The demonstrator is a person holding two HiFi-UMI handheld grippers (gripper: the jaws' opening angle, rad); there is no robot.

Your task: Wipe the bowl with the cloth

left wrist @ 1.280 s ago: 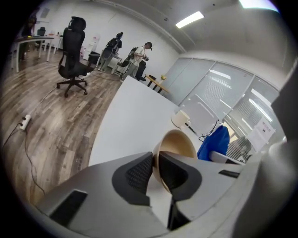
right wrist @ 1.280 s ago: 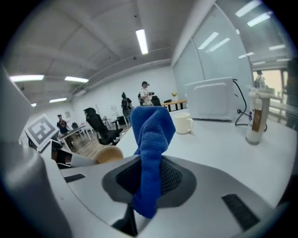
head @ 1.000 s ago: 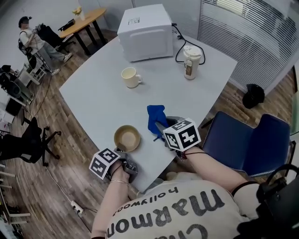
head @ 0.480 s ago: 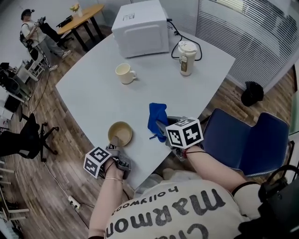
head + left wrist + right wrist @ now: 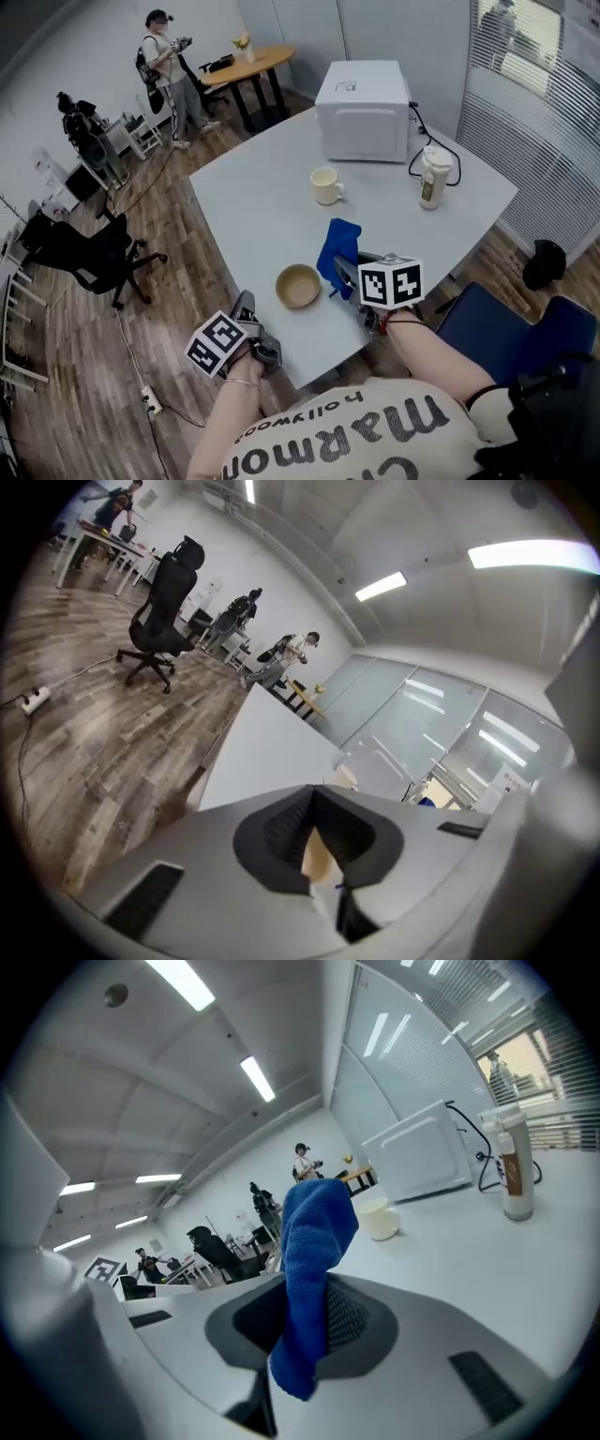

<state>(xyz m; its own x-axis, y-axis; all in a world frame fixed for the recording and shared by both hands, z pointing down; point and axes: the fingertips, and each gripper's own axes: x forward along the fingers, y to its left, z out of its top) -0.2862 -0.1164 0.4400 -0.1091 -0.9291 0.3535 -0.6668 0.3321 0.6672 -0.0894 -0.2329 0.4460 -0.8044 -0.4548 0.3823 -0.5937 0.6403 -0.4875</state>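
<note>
Office, white surface (image 5: 253,202). Right gripper (image 5: 349,274) clamps cloth (image 5: 338,246). Left gripper (image 5: 245,302) jaws just closed, empty, short of bowl (image 5: 298,285). Wiping not begun; next: steady bowl, bring cloth in.

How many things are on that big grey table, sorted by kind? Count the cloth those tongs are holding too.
Microwave: 1
Mug: 1
Lidded drink cup: 1
Bowl: 1
Blue cloth, gripped in the right tongs: 1
Total: 5
</note>
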